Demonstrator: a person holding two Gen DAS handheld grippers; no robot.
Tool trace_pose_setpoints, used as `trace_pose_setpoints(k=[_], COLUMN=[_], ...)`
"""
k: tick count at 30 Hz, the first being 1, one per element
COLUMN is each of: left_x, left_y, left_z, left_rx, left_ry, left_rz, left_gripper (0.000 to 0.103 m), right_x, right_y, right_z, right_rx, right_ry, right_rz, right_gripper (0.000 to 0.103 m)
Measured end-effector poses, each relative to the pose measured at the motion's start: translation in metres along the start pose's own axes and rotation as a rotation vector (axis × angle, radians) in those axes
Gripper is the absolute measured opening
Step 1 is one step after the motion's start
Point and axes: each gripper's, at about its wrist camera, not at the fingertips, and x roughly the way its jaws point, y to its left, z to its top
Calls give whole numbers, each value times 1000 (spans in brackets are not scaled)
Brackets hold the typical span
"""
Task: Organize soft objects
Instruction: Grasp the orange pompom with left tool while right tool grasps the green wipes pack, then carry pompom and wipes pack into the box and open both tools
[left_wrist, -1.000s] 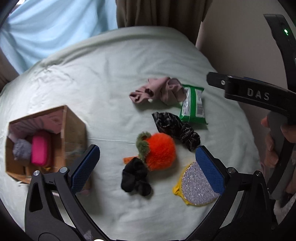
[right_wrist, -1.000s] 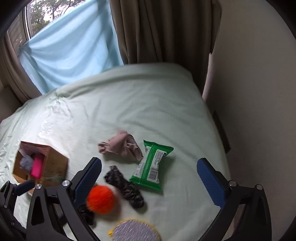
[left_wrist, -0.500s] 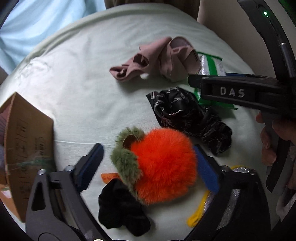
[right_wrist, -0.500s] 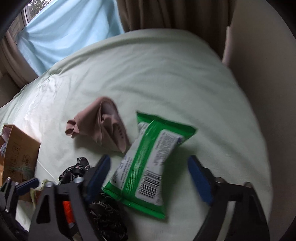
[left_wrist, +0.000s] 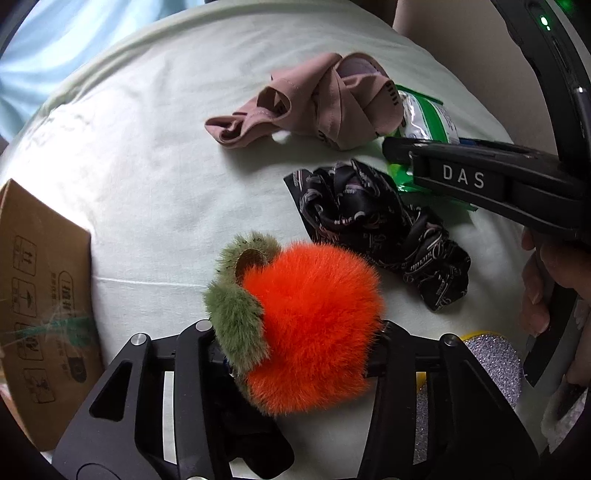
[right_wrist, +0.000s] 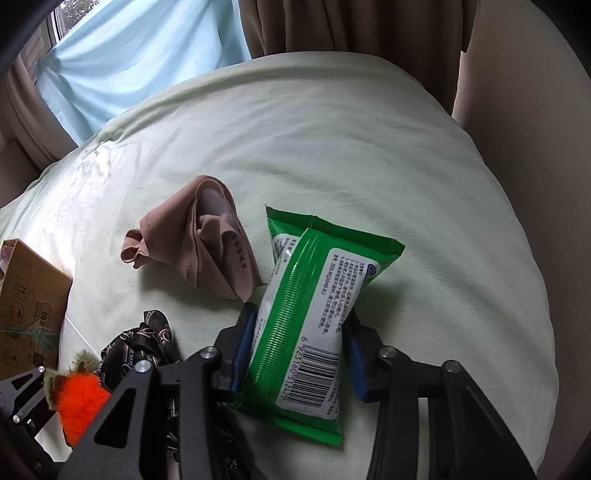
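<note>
My left gripper (left_wrist: 299, 350) is shut on a fluffy orange pompom with green fuzzy leaves (left_wrist: 310, 321) on the pale green bed sheet (left_wrist: 147, 166). My right gripper (right_wrist: 299, 350) is shut on a green wet-wipe pack (right_wrist: 310, 317), its blue pads pressing both sides. A crumpled pink cloth (left_wrist: 314, 107) lies behind, also in the right wrist view (right_wrist: 207, 247). A black patterned scrunchie (left_wrist: 376, 229) lies between them. A black cloth (left_wrist: 258, 443) lies under the left gripper.
A cardboard box (left_wrist: 40, 302) stands at the left, also seen in the right wrist view (right_wrist: 29, 295). A silver glitter disc with a yellow rim (left_wrist: 491, 362) lies at the lower right. Curtains (right_wrist: 332, 26) and a wall lie behind the bed.
Both grippers have come down and closed: the left on the orange pompom, the right on the green wipe pack. Both were open and higher a second ago.
</note>
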Motion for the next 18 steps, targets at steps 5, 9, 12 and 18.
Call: trace_pose_setpoints(k=[5,9,12,18], left_x=[-17,-40,-64,-121], left_y=[-2,-2,-4,-3], left_z=[8,18,23,37], left_rx=[-12,-12,-6,-7], left_ry=[-24,-54,-84,-152], left_rz=[4,-1,-9,-22], left_gripper=[41,41,41,41], right_x=[-5,-24,-46,-106], right_y=[1,-3,-5,-2], right_z=[4,6,11,20], right_rx=[25,53,68,93], right_ry=[0,-18,-39,-87], right_rz=[3,-4,-13,-22], right_gripper=[34,33,33,33])
